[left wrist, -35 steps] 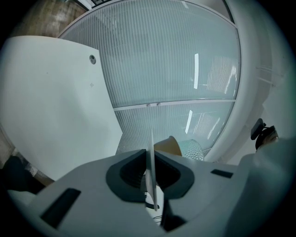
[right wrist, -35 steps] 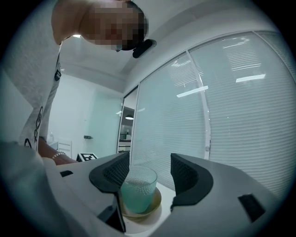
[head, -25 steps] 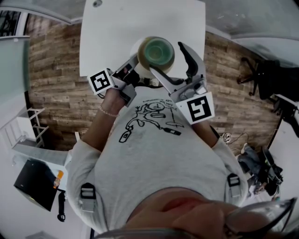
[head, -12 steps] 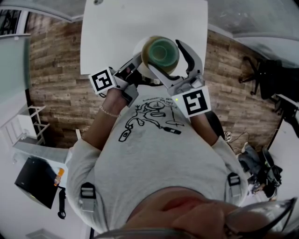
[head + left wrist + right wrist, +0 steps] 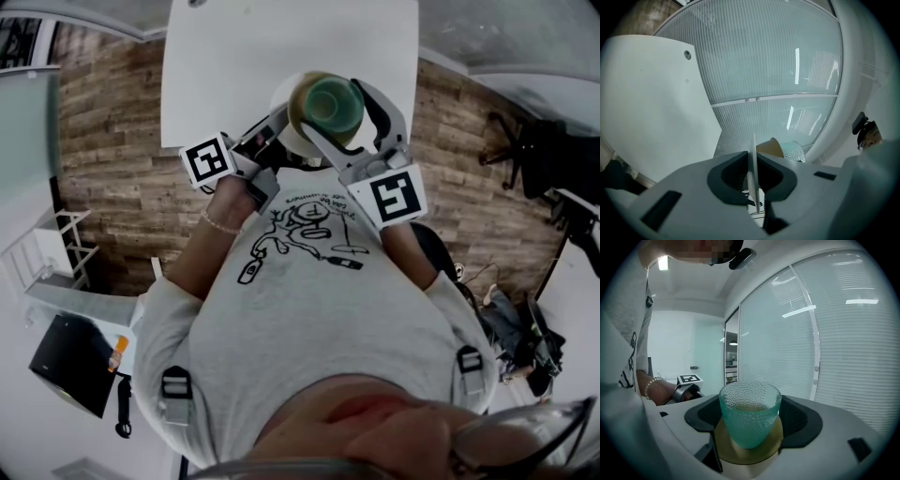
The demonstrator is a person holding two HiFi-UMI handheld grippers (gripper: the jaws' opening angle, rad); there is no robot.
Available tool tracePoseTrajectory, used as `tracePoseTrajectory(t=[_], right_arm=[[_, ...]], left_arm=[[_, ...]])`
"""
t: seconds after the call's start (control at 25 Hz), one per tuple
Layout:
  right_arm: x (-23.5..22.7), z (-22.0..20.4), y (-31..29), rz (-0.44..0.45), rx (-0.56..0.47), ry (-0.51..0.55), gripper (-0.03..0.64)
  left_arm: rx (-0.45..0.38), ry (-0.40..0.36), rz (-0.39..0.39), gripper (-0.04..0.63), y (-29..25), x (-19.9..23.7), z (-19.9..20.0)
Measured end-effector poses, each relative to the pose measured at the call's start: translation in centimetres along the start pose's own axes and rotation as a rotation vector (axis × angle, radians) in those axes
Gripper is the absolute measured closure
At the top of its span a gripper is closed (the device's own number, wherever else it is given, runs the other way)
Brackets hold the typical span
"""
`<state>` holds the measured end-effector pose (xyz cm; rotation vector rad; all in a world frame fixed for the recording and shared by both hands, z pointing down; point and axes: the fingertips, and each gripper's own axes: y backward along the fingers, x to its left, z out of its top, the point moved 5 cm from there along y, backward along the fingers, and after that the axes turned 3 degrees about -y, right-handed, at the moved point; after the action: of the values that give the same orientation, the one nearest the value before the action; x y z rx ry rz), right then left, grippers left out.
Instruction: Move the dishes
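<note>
Teal, dimpled glass is what catches us first in the head view: a glass standing on a tan saucer, out in front of the person's chest at the near edge of a white table. The right gripper reaches round this pair with one jaw on each side. Just beside and below it shows part of a white plate, and the left gripper meets its near rim. The rest of the tabletop that we see carries no dishes.

In the left gripper view the plate appears edge-on as a thin white line running straight between the two dark pads. The jaws are closed tight on that rim. Past them we see the saucer and the glass close by, with the table off to one side. We cannot tell from here whether the plate rests on the table or hangs free.

In the right gripper view the glass stands upright in the middle of the saucer. The jaws stand wide, but their pads bear on the saucer's edge from both sides, so we judge it clamped and carried, the glass only riding on it.

We judge the task to be in mid-course. Both dishes are in the grippers' hold and neither has yet been released anywhere. Setting them down and letting go is what is left.
</note>
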<state>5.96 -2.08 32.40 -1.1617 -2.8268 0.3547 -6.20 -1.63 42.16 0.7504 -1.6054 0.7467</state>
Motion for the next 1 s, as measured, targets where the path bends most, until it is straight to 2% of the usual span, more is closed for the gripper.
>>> tracePoseTrajectory(t=[1.0], right_arm=[[-0.1,0.7,0.4,-0.019,-0.027,-0.008,0.235]], left_arm=[[0.017,0.013,0.061,0.575,0.4,3.0,-0.4]])
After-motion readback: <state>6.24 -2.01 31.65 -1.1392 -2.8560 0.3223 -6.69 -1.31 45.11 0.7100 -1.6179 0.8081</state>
